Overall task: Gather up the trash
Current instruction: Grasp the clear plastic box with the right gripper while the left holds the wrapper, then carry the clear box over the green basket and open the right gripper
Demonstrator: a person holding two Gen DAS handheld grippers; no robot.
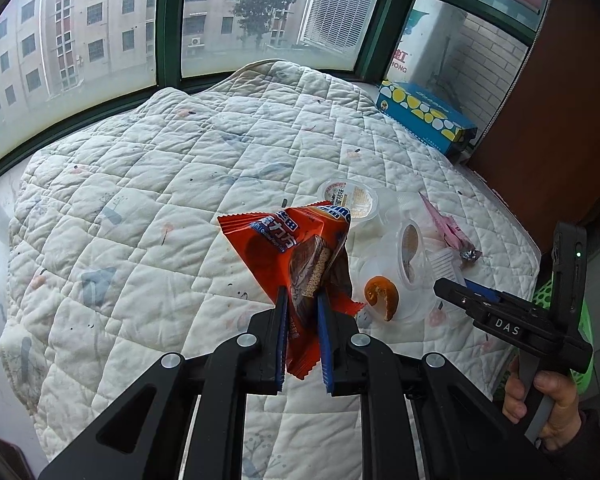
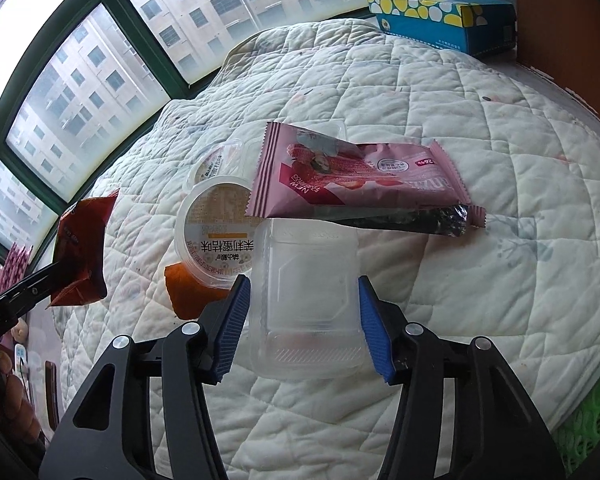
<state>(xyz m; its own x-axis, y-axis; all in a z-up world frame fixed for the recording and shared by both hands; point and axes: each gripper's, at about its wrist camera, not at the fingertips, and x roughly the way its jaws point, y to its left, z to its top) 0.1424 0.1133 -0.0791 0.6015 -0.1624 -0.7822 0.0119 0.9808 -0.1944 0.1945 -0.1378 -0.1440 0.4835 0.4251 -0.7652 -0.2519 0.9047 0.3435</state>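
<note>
My left gripper [image 1: 302, 300] is shut on an orange snack wrapper [image 1: 288, 240] and holds it above the white quilt [image 1: 148, 184]; the wrapper also shows at the left of the right wrist view [image 2: 82, 248]. My right gripper [image 2: 303, 286] is open, its fingers on either side of a clear plastic tray [image 2: 304, 292] lying on the quilt. Beyond it lie a pink snack wrapper [image 2: 356, 178], a round pudding cup [image 2: 216, 236], a second cup lid [image 2: 214, 164] and a piece of orange peel [image 2: 188, 292]. The right gripper [image 1: 456, 296] shows in the left wrist view over this trash.
A blue dotted tissue box [image 1: 424, 114] stands at the quilt's far right corner by a brown cabinet [image 1: 560, 100]. Green-framed windows [image 1: 168, 20] run along the far side. A green mesh basket [image 2: 588, 420] is at the right edge of the quilt.
</note>
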